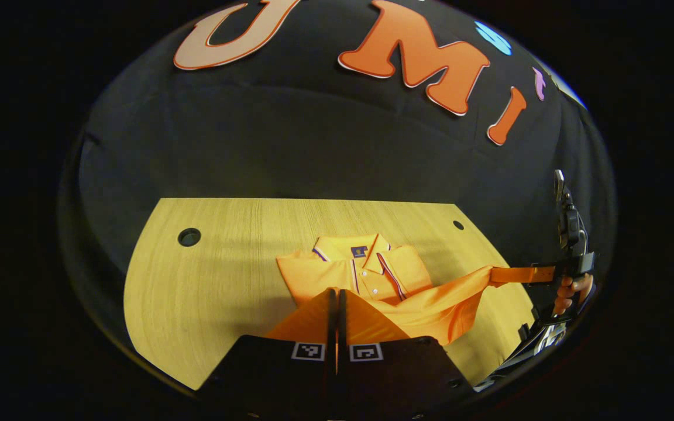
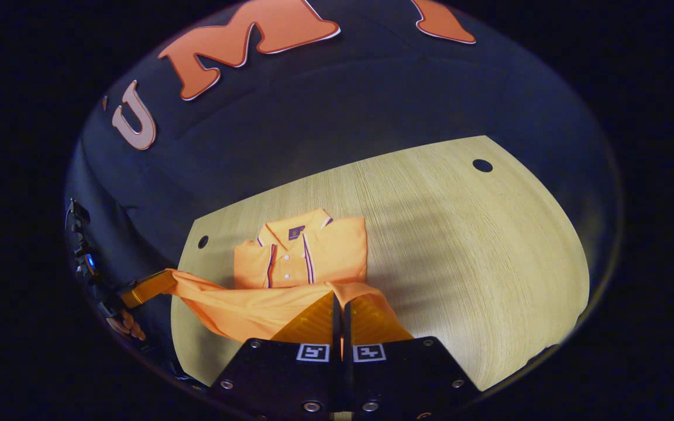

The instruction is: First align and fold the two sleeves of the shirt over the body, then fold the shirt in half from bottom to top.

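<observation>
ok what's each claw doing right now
left claw: closed on the shirt hem, lifted
right claw: closed on the hem too

No readable txt — shirt point(image 1: 366, 275) neck label point(image 1: 359, 251) too small.

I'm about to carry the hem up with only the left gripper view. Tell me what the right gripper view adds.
Observer: The right gripper has its jaws shut on the hem, with cloth bunched on both sides of them.
Operator: Give me the collar half.
Observer: The collar half of the shirt lies flat as a neat block. Its right edge is straight and no sleeve sticks out.
Operator: Now my own gripper from outside.
Observer: The left gripper holds its hem corner out past the left edge of the table, and the hem hangs in a lifted band between the two grippers.
</observation>
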`<state>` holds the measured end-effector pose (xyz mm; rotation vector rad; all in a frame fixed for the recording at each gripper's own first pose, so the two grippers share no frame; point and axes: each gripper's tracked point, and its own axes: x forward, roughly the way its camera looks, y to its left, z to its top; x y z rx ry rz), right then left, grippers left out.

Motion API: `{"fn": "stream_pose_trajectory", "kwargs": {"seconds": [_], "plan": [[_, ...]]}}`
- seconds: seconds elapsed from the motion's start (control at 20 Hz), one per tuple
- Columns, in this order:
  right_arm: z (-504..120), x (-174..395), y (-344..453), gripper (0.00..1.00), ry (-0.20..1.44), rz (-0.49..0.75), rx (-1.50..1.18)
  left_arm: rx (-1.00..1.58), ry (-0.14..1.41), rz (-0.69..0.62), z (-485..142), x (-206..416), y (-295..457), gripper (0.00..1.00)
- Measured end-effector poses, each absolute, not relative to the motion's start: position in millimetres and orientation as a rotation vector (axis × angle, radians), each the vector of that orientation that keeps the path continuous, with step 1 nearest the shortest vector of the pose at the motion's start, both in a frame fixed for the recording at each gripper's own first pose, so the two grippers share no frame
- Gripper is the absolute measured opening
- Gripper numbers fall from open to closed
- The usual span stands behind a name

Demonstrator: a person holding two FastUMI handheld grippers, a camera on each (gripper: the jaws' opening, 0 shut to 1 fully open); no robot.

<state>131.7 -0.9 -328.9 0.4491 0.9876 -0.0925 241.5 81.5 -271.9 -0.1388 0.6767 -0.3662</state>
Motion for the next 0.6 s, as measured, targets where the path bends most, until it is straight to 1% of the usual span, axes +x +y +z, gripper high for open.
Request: {"fn": "stream_pose_trajectory", "kwargs": {"seconds": [0.3, 0.4, 0.5, 0.6], "plan": [[-351.2, 191.6, -9.2, 0.01, 1.009, -0.125, 0.427, -0.078, 0.659, -0.346, -289.8, 314.7, 95.8, 0.01], [-363.7, 212.3, -9.9, 0.01, 1.026, -0.130, 0.405, -0.058, 0.675, -0.340, -299.9, 331.6, 100.4, 0.01], [-374.7, 228.0, -21.9, 0.00, 1.032, -0.171, 0.347, -0.043, 0.696, -0.323, -313.5, 350.8, 105.5, 0.01], [-381.8, 239.5, -21.0, 0.01, 1.044, -0.173, 0.359, -0.039, 0.717, -0.310, -323.1, 363.3, 106.5, 0.01]]}}
